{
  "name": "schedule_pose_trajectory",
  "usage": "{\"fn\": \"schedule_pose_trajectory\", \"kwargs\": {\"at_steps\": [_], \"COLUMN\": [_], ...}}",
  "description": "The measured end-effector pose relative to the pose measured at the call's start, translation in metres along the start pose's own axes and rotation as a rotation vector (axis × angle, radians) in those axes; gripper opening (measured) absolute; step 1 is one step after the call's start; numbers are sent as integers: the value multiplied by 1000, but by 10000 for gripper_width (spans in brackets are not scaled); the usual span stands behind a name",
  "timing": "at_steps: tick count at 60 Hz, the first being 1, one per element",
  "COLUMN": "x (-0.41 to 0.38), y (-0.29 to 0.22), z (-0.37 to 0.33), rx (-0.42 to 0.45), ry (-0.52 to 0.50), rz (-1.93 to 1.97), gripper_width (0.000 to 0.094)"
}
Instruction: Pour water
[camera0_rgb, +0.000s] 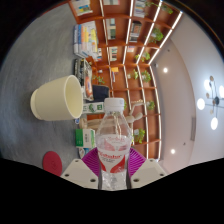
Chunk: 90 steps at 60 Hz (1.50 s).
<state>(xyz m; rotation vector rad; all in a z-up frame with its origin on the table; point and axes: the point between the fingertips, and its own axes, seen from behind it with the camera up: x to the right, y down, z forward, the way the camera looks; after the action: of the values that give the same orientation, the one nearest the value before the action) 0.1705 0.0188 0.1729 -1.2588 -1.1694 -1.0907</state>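
One bottle: clear water bottle, white cap on, upright between fingers, near
Gripper: gripper fingers closed on bottle, pads pressing both sides
Cup: cream cup, left of bottle, tilted, mouth facing right
Background: shelves, far
Progress: bottle grasped; cap still on, pouring not yet started

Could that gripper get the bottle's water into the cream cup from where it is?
Probably yes. The gripper is shut on the water bottle, its cap seemingly on, and the cream cup hangs just beyond, mouth sideways, with nothing between them.
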Motion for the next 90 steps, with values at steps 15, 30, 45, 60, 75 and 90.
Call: {"fn": "schedule_pose_trajectory", "kwargs": {"at_steps": [15, 30, 45, 60, 75, 90], "x": [17, 24, 21, 28, 7, -27], "y": [-20, -48, -49, -21, -15, 22], "z": [21, 25, 26, 9, -2, 8], "rx": [45, 94, 105, 67, 76, 77], "ry": [80, 177, 164, 4, -192, -319], "rz": [-491, -825, -787, 46, 948, 1460], "gripper_width": [346, 350, 350, 351, 351, 351]}}
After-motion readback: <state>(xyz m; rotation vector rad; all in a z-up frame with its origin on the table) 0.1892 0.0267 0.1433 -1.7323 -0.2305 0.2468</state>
